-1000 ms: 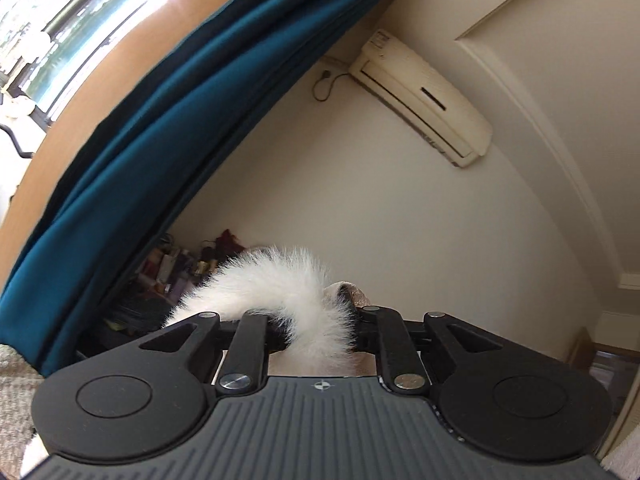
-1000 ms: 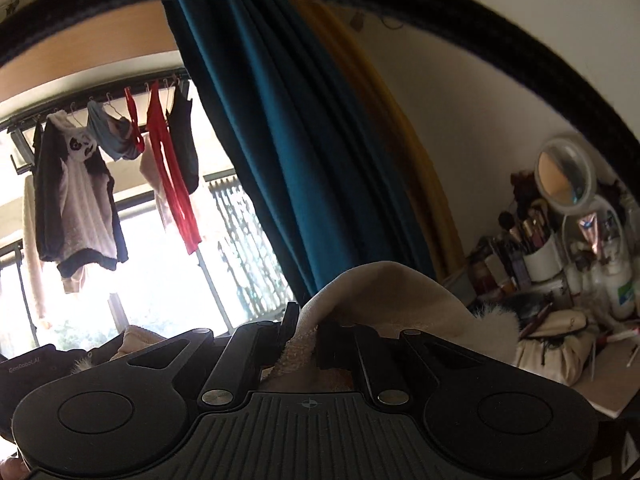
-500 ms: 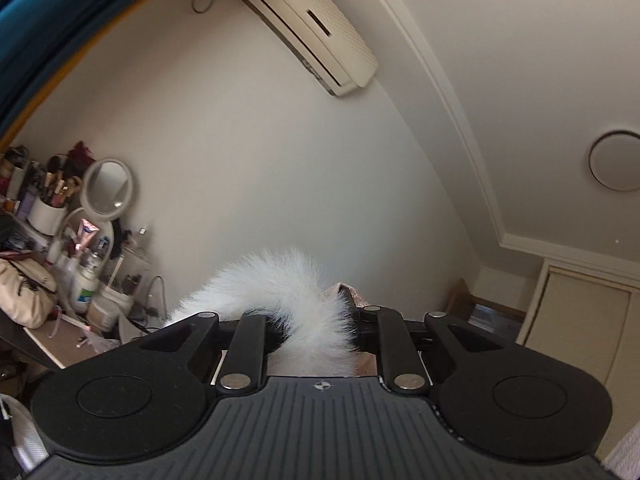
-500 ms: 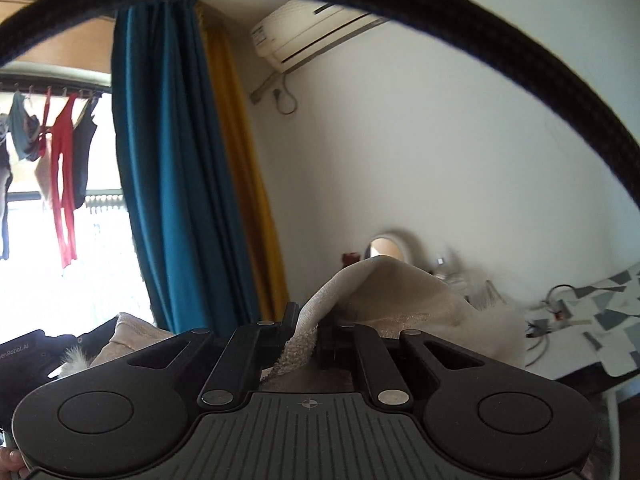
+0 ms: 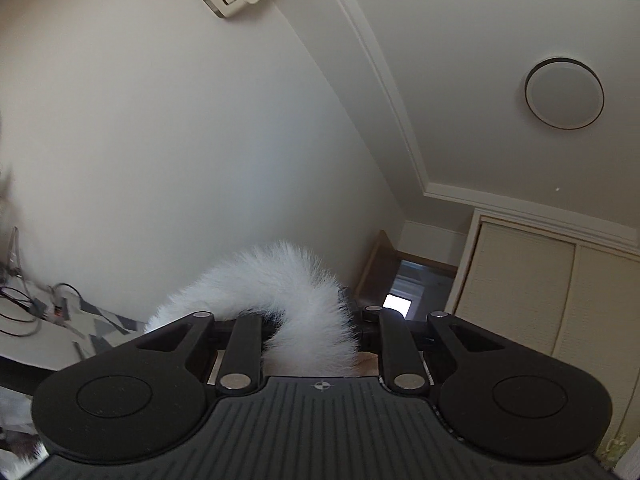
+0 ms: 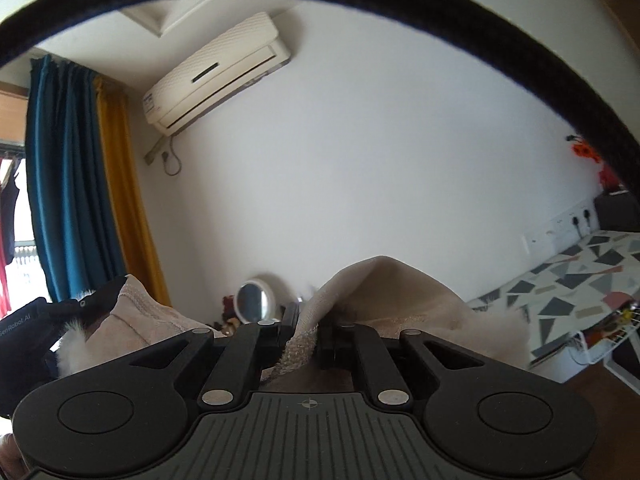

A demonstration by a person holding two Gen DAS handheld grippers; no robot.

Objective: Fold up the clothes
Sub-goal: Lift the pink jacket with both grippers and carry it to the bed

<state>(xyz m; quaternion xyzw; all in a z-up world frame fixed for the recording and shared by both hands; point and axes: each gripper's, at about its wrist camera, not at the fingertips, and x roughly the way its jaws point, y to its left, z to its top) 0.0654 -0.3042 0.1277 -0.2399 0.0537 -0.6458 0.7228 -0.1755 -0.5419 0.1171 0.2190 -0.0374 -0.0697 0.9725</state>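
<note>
1. Room: both wrist views look across at a pale wall (image 6: 380, 160), with an air conditioner (image 6: 216, 74) high on it. A patterned bed cover (image 6: 592, 280) shows low on the right of the right wrist view. No folding surface lies directly under either gripper in these views.

2. Garment: a beige fleece garment (image 6: 400, 292) with white fur trim (image 5: 280, 284) is held up in the air, clear of the bed cover. It spans from one gripper to the other, so its long axis appears to run between the two hands, roughly level.

3. Right gripper (image 6: 310, 336): jaws fully closed, pinching a fold of the beige fabric, which rises as a peak just past the fingers. Further fabric runs off to the left of this view, where part of the other, black device (image 6: 44, 320) appears with fur beside it.

4. Left gripper (image 5: 316, 320): jaws nearly closed, with the fur trim arching up from between the fingers. The grip looks good, though the pads themselves are hidden by the fur.

5. Governing relation: the garment hangs between the hands and neither is nearer. Judgement: the bed cover lies to the right, so both hands must carry it there together, keeping the span taut.
</note>
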